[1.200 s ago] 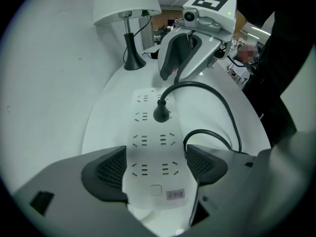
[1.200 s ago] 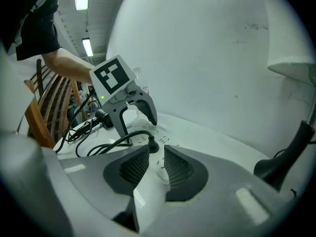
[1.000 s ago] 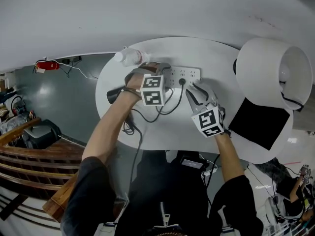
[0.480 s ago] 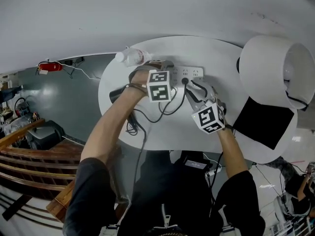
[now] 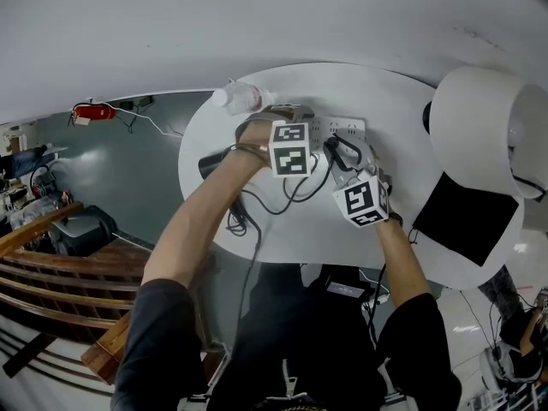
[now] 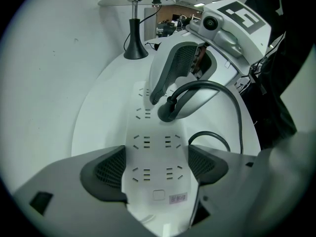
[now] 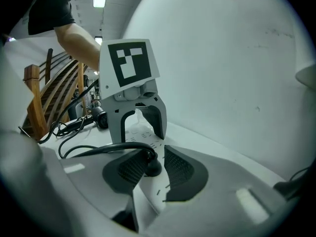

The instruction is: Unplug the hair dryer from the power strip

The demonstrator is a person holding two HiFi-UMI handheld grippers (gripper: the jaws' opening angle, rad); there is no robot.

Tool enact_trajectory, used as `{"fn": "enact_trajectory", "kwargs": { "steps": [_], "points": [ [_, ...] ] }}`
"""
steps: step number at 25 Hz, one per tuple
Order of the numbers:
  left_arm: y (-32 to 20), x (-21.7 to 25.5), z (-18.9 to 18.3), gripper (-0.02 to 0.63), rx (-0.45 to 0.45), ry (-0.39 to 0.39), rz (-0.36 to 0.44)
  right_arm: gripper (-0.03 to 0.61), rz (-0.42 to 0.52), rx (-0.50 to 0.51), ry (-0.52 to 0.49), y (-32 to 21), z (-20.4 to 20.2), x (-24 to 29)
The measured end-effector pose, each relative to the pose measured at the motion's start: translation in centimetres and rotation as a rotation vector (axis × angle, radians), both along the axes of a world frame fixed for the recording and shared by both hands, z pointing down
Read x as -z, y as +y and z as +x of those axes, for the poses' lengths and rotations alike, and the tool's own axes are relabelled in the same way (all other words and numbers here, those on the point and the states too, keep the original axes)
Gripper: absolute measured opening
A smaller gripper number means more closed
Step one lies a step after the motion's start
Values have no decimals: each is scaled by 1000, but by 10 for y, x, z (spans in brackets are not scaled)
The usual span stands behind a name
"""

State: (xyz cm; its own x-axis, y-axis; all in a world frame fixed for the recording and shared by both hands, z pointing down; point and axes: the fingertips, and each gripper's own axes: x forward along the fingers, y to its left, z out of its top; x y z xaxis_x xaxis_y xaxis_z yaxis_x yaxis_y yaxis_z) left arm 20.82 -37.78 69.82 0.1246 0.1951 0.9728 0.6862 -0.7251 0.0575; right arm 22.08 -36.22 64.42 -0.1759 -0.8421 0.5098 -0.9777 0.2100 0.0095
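The hair dryer (image 5: pixel 211 163) lies at the left edge of the white table (image 5: pixel 300 236), well apart from the work. Its black cord (image 6: pixel 239 131) loops over the middle of the table to the plug (image 7: pixel 149 166). The plug sits in a socket of the power strip (image 6: pixel 158 127), which lies along the table's far edge, beside the wall.

The left gripper (image 6: pixel 155 168) comes down on the strip from above. Its two dark pads press against the strip's long sides near the switch end, so it is grasping the strip. That hold is most likely there to pin the strip to the table, so that it does not lift or slide when the plug is drawn out.

The right gripper (image 7: pixel 152 170) reaches in low from the near side, and its jaws have just been closing with the plug's head between them. One pad lies against the plug where the cord bends out of it, while a thin sliver of light shows at the other. I judge the plug bracketed but not yet clenched.

Taking the plug by its body rather than its cord seems chosen to spare the cord. The pull should then run straight out from the strip's face
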Motion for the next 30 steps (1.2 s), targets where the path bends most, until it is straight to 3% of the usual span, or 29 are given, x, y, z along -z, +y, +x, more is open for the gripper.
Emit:
{"fn": "enact_trajectory", "kwargs": {
  "steps": [8,18,24,27,30],
  "points": [
    [0,1,-1,376,1,5,-7,57,-52,-4,12,-1,-5,-1],
    [-1,1,0,377,3,-8,-3,51,-28,-146,-28,-2,-1,1],
    [0,0,2,377,0,-13,8,51,-60,-93,-37,-3,1,2],
    [0,0,3,377,30,1,-7,51,-81,-111,-99,-6,5,2],
    [-1,0,3,377,49,2,-13,51,-87,-120,-86,-6,6,2]
  ]
}}
